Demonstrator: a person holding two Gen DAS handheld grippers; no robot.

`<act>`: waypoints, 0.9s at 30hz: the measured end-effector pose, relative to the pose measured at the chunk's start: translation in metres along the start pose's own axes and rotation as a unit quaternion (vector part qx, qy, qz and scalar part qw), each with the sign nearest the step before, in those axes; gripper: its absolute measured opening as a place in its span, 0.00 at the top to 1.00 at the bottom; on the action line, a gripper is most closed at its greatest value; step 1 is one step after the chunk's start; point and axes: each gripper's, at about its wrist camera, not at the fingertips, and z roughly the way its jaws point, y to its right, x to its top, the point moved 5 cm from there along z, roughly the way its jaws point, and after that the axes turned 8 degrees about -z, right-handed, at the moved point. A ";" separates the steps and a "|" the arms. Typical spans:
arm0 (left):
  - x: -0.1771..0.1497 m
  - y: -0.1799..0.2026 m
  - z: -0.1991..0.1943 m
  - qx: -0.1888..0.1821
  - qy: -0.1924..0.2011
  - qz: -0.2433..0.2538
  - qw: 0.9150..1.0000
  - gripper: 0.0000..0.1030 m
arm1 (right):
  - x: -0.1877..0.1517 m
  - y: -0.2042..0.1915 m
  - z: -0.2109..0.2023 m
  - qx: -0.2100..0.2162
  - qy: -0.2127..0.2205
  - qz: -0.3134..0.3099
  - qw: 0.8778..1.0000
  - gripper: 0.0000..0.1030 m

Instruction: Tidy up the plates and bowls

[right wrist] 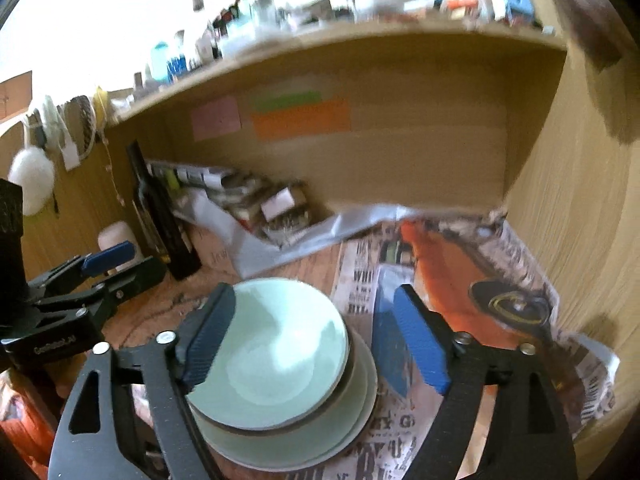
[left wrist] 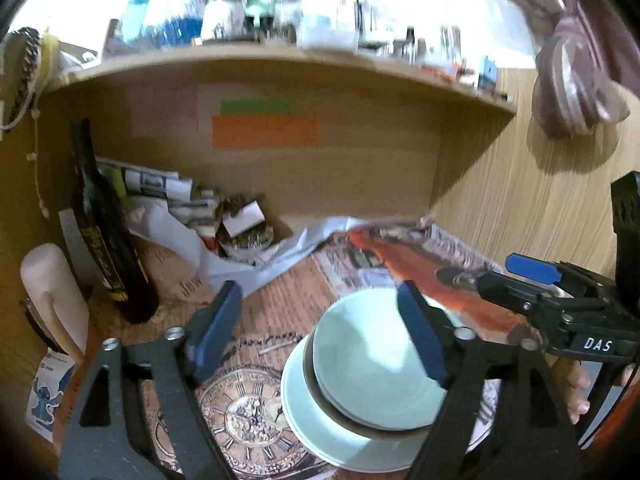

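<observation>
Left gripper (left wrist: 320, 332) and right gripper (right wrist: 316, 336) side by side, tilted downward, jaws spread wide, nothing gripped.

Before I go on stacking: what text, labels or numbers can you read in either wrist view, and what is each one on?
"DAS": white letters on the right gripper body.
Roman numerals: clock face printed on the table mat.
Newspaper headlines: large letters, blurred, not readable.
Dark bottle label: gold print, too blurred.
Left gripper body lettering: too small to read.
</observation>
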 end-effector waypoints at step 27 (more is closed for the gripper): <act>-0.008 0.026 -0.084 0.003 0.121 0.007 0.993 0.00 | -0.001 -0.022 -0.075 -0.004 0.117 -0.016 0.993 0.00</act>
